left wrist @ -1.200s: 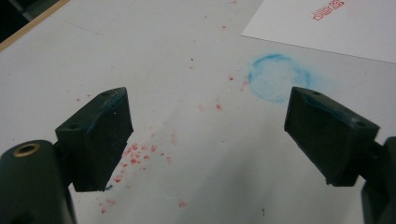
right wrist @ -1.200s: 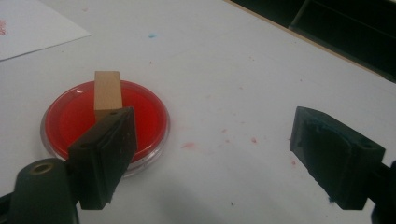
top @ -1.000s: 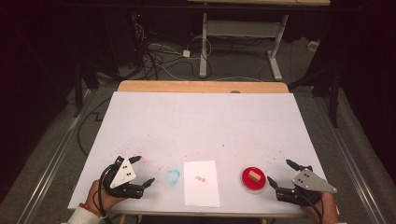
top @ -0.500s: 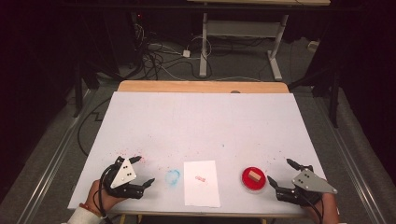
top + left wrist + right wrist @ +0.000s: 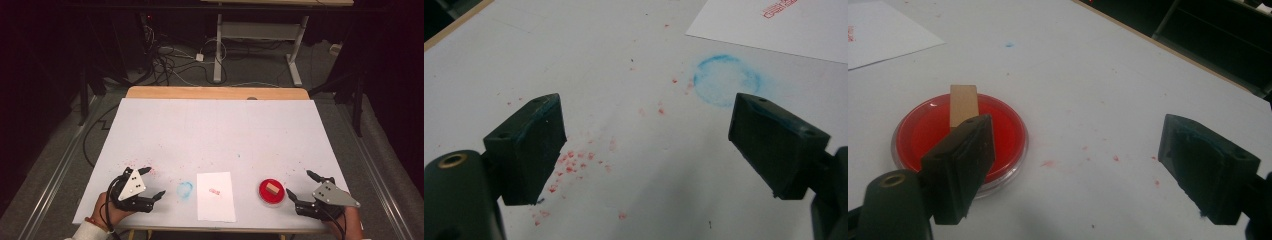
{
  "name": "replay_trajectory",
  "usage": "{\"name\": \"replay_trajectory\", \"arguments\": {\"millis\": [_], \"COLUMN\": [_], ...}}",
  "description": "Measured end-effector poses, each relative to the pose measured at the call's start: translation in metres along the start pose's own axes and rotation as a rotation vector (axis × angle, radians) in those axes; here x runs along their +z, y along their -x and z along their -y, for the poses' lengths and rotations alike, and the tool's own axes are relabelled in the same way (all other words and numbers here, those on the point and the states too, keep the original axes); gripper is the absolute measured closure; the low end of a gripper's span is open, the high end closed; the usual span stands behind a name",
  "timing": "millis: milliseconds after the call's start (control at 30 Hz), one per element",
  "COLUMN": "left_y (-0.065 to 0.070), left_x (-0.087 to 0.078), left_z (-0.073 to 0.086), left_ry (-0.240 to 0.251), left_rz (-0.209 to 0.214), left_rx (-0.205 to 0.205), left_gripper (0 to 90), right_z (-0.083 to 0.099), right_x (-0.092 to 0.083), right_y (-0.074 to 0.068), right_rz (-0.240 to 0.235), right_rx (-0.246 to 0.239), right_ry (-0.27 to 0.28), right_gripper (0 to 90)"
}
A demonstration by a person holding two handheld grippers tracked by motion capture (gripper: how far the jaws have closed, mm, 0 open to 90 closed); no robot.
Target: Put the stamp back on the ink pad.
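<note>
On the near edge of a white tabletop (image 5: 215,130), a person rests both hands. At far left the left claw (image 5: 155,182) lies on the surface with its jaws spread wide and nothing between them; the left gripper view shows red flecks (image 5: 574,165) on the covering under it. Just to its right is a faint blue ring stain (image 5: 185,190), then a white sheet of paper (image 5: 216,205) bearing one small red stamp mark (image 5: 215,191).

Right of the paper sits a round red ink pad (image 5: 265,197) with a small wooden stamp block (image 5: 272,188) standing upright in it. The right gripper view has the block at the far side of the pad (image 5: 923,135), partly behind that claw's own jaw. The right claw (image 5: 300,186) rests just beside the pad, at far right, jaws also wide apart and empty.

The block looks light and rigid, and probably wet with ink on its underside, so it is best pinched across its two bare wooden sides, above the ink, and lifted straight up. The shallow pad looks light too and may slide or tip if nudged.

Compared with the high view of a second ago and half a second ago, nothing appears to have shifted: both claws, the pad, the block and the paper lie where they were.
</note>
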State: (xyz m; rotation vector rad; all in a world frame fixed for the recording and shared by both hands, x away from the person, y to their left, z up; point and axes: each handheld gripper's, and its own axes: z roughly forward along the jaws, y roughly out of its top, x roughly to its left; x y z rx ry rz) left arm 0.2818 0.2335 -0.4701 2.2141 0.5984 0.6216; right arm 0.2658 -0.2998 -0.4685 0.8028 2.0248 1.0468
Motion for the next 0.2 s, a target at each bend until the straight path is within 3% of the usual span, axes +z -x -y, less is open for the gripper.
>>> {"name": "replay_trajectory", "arguments": {"millis": [200], "left_y": [-0.0008], "left_x": [0.0013], "left_z": [-0.0002], "left_ry": [-0.002], "left_rz": [0.000], "left_rx": [0.000], "left_gripper": [14.3], "right_z": [-0.0008], "right_x": [-0.0007], "right_y": [0.0010], "right_rz": [-0.001], "right_rx": [0.015], "right_ry": [0.010], "right_gripper": [15.4]}}
